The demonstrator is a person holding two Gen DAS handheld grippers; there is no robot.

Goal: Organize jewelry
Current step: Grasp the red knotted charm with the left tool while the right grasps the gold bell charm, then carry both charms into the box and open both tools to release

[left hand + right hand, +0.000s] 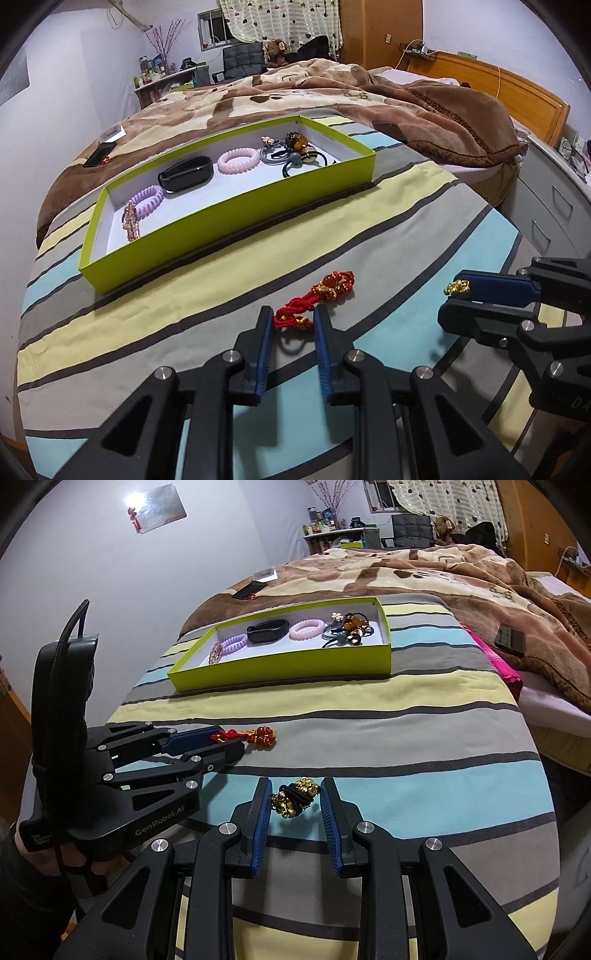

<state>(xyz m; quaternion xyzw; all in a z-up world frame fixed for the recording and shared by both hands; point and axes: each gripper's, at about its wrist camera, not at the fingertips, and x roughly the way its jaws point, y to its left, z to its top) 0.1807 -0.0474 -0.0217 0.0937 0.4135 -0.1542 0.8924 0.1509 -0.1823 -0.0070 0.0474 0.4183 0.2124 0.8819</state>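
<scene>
A lime green tray (236, 240) (295, 664) lies on the striped bedspread and holds several hair ties and bracelets. A red and gold braided bracelet (317, 299) (255, 735) lies on the spread. My left gripper (293, 317) (225, 744) is open, its fingers on either side of the bracelet's near end. A black hair tie with gold beads (295, 796) (457, 287) lies between the open fingers of my right gripper (293, 794) (448, 295). Neither item is clamped.
A brown blanket (332, 92) covers the bed behind the tray. A black phone (99, 154) lies on it at the far left, another dark device (511, 639) at the right. Grey drawers (554, 199) stand right of the bed.
</scene>
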